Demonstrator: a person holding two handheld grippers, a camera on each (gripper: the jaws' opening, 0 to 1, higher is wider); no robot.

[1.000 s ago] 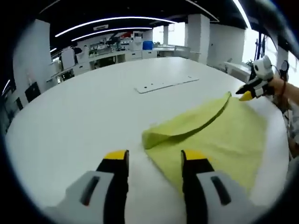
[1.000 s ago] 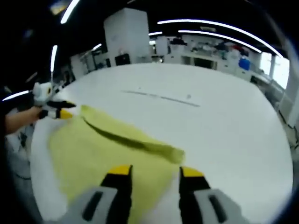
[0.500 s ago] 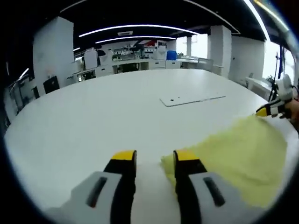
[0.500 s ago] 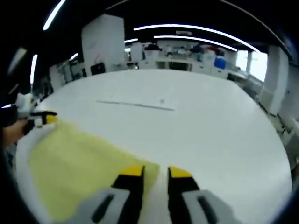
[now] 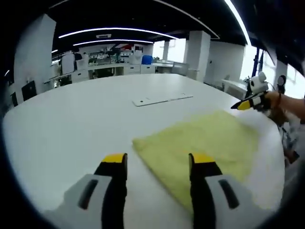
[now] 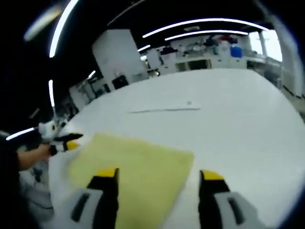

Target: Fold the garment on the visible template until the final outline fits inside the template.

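The yellow garment (image 5: 200, 143) lies flat and folded on the white table (image 5: 71, 124). My left gripper (image 5: 157, 160) is open, its jaws on either side of the cloth's near corner. In the left gripper view the right gripper (image 5: 245, 104) hovers at the cloth's far right corner. My right gripper (image 6: 159, 174) is open wide over the garment (image 6: 133, 164), and the left gripper (image 6: 64, 143) shows at the cloth's far left edge, held by a hand. A thin white flat template plate (image 5: 162, 99) lies beyond the cloth, apart from it; it appears as a thin strip (image 6: 164, 109) in the right gripper view.
The round white table's edge (image 6: 286, 191) curves close on the right. Benches, shelves and a blue container (image 5: 147, 59) stand far behind the table. White pillars (image 5: 198, 50) rise at the back. A person's forearm (image 5: 293, 102) reaches in at the right.
The cloth's raised fold has dropped flat. Both grippers' jaws, narrow at the cloth's corners half a second ago, now stand wide apart, and both views have shifted.
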